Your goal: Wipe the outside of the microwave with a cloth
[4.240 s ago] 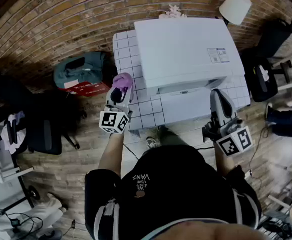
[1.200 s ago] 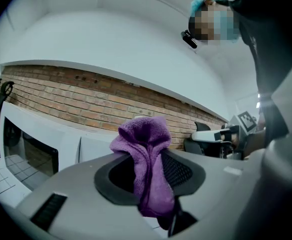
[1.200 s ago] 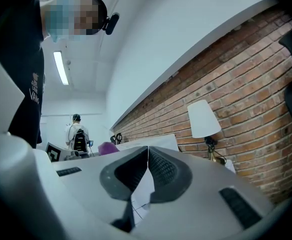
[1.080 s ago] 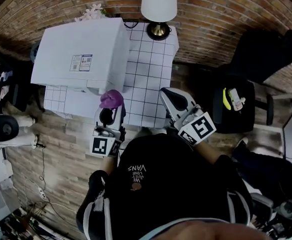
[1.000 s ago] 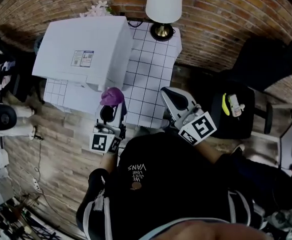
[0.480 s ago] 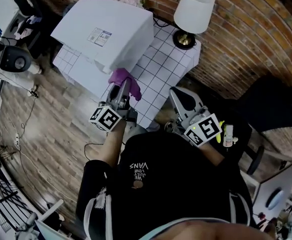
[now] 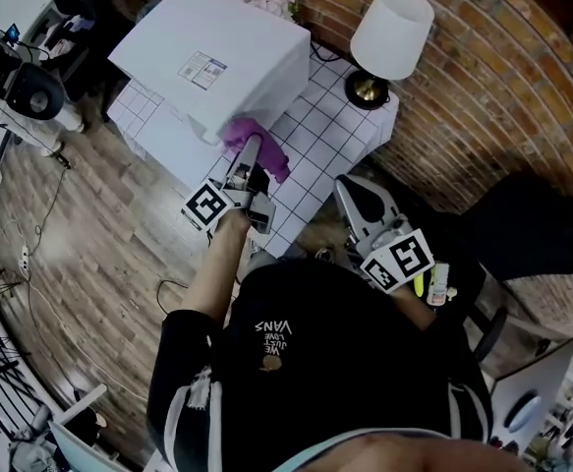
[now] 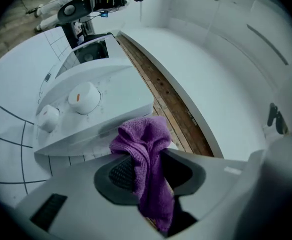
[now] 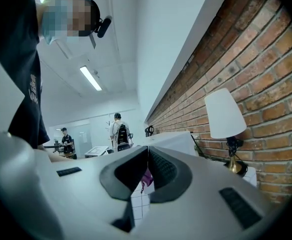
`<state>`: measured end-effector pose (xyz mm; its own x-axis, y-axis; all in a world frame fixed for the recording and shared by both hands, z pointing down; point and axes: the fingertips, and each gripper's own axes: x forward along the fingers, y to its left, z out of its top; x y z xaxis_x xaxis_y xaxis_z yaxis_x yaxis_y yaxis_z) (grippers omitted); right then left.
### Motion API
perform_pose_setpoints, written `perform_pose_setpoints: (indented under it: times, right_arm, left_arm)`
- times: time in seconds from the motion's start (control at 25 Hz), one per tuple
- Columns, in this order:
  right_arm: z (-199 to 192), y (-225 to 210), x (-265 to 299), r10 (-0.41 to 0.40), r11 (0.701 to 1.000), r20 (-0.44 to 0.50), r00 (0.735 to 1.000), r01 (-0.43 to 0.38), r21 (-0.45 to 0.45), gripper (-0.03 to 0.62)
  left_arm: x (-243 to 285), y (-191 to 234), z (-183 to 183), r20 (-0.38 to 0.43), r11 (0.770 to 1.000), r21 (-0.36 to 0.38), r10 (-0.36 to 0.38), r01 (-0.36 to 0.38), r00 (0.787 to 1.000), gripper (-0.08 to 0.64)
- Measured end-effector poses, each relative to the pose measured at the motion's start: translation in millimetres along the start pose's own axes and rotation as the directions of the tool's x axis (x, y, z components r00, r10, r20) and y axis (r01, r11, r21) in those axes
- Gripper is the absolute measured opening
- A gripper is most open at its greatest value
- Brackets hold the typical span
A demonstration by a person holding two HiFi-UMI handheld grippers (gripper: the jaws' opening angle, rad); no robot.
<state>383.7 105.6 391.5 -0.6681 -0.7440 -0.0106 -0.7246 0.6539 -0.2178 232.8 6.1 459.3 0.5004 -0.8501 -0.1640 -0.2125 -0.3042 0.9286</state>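
The white microwave (image 7: pixel 212 57) stands on a white grid-patterned table (image 7: pixel 330 131); in the left gripper view its front panel with two round knobs (image 8: pixel 83 96) lies just ahead of the jaws. A purple cloth (image 7: pixel 258 146) bunches out of my left gripper (image 7: pixel 252 163), which is shut on it (image 8: pixel 148 156). The cloth's tip is at the microwave's lower front corner; contact is unclear. My right gripper (image 7: pixel 353 185) hangs by the table's near edge, jaws shut (image 9: pixel 146 154) on nothing, pointing toward the microwave (image 9: pixel 173 138).
A lamp with a white shade (image 7: pixel 391 29) stands at the table's back right, against the brick wall (image 9: pixel 256 59). Wooden floor (image 7: pixel 89 214) with cables and equipment lies to the left. A dark chair (image 7: pixel 522 224) is on the right. Two people (image 9: pixel 119 131) stand far off.
I have stepped round to the microwave's right side. My left gripper has carried the purple cloth forward to the microwave's front corner. The right gripper has stayed low and shut.
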Motion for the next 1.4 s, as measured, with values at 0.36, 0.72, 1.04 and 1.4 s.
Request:
perform_pose_setpoints:
  times: [0.36,0.72,1.04,1.4]
  right_arm:
    - [-0.2,-22.7,-9.9,-0.084,0.996,-0.003,0.996,0.084,0.011,0.003]
    - [-0.4,-62.7,-46.2,-0.219,0.975,-0.036,0.975,0.22,0.008,0.003]
    - [2.2,-93.7,-71.5,-0.277,0.961,-0.068,0.958,0.277,-0.01,0.003]
    - [2.7,-103.4,-77.2,-0.263,0.965,-0.081,0.961,0.263,-0.009,0.003]
  left_arm:
    - [67.4,15.1,-15.7,-0.024,0.997,-0.06,-0.048,0.046,0.999,0.141]
    - [144.6,39.2,-33.1,0.084,0.984,-0.171,-0.045,0.058,0.995,0.14]
    - [189.0,53.0,-34.8,0.215,0.972,-0.225,-0.021,0.07,0.976,0.14]
    - [200.3,53.4,-44.2,0.215,0.974,-0.217,-0.014,0.062,0.976,0.14]
